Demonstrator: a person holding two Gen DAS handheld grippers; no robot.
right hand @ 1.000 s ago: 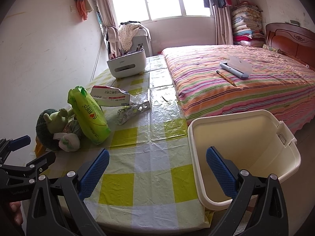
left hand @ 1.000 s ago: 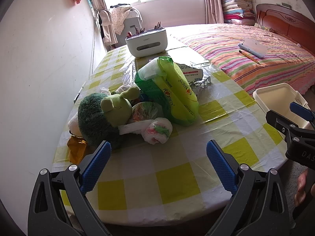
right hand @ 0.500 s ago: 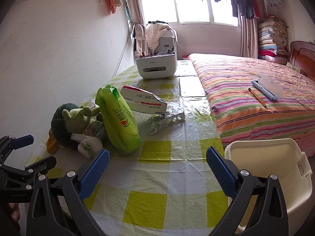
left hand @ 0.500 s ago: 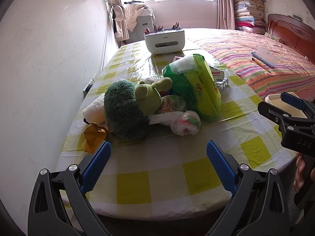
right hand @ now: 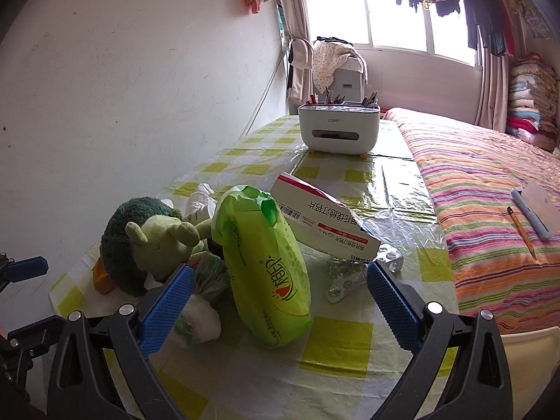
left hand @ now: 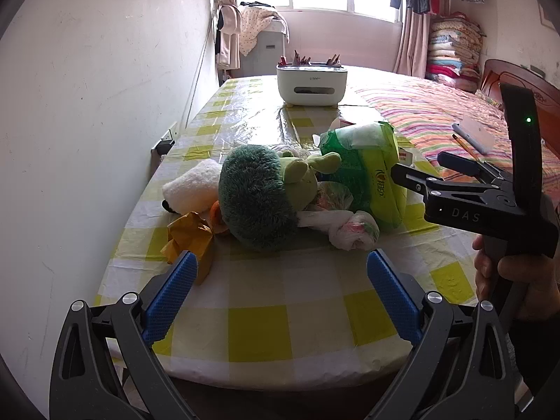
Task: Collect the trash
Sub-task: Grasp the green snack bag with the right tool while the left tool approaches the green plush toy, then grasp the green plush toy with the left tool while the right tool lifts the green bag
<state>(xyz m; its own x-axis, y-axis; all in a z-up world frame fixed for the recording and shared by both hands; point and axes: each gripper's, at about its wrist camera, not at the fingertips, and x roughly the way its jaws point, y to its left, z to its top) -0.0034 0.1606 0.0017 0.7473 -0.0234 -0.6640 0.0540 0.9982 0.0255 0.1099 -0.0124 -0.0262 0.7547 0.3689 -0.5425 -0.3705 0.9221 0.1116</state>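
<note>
Both grippers open, empty, above the near edge of the yellow-checked table (left hand: 259, 329).
Left gripper (left hand: 280, 290) faces the knotted white plastic bag (left hand: 353, 232); right gripper (right hand: 278, 301) faces the lime-green plastic packet (right hand: 269, 269).

Yellow-and-white checked tablecloth (left hand: 259, 329), dark green plush toy (left hand: 255, 196), lime-green packet (right hand: 269, 273), striped bedspread (right hand: 490, 175).

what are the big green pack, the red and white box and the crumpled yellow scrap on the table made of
Big green pack: glossy plastic film, judging by its sheen and soft wrinkles. Red and white box: thin printed cardboard, with flat faces and crisp edges. Crumpled yellow scrap: probably paper or thin plastic wrap; its matte, sharply creased folds leave that open.
</note>
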